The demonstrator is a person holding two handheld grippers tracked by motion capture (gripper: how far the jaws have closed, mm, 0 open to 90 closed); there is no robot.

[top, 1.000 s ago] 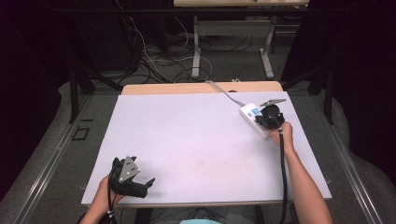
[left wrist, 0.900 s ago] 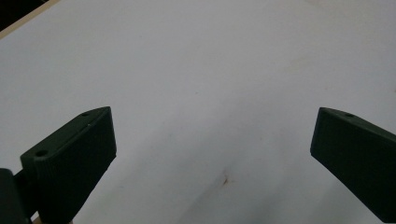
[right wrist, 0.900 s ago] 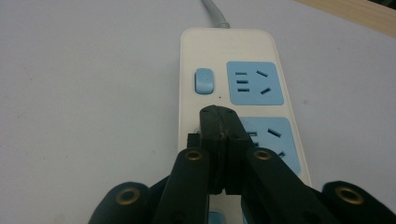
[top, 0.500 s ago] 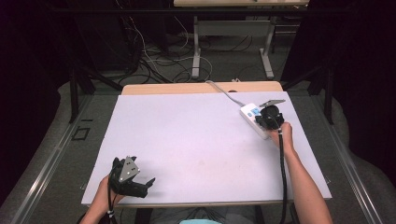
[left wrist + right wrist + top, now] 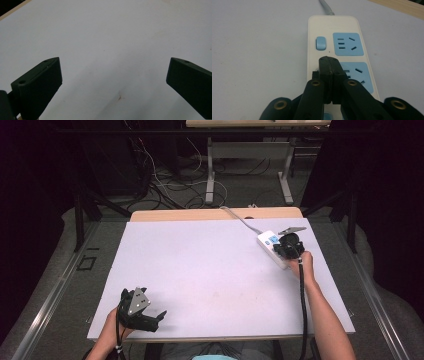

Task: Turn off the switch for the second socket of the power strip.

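A dim room with tangled cables on the floor and metal table legs at the top of the frame surrounds a white table (image 5: 210, 270), its wooden far edge showing as a pale strip in the high view. At the right of the frame, toward the table's far side, lies a white power strip (image 5: 272, 249) with blue sockets, its grey cord (image 5: 240, 219) running up and left toward the wooden edge. The right gripper (image 5: 289, 247) sits over the near end of the strip, held by a hand whose forearm enters from the lower right corner. In the right gripper view the jaws are pressed together with nothing between them, their joined tip (image 5: 329, 65) over the strip's casing just below the small blue rocker switch (image 5: 320, 43) and beside the second socket (image 5: 358, 73); whether the tip touches the casing cannot be told. A first blue socket (image 5: 348, 44) lies above, right of the switch. At the lower left of the high view the left gripper (image 5: 152, 320) rests near the table's near edge, well apart from the strip. In the left gripper view its jaws stand wide apart over bare white tabletop (image 5: 112, 37), holding nothing.
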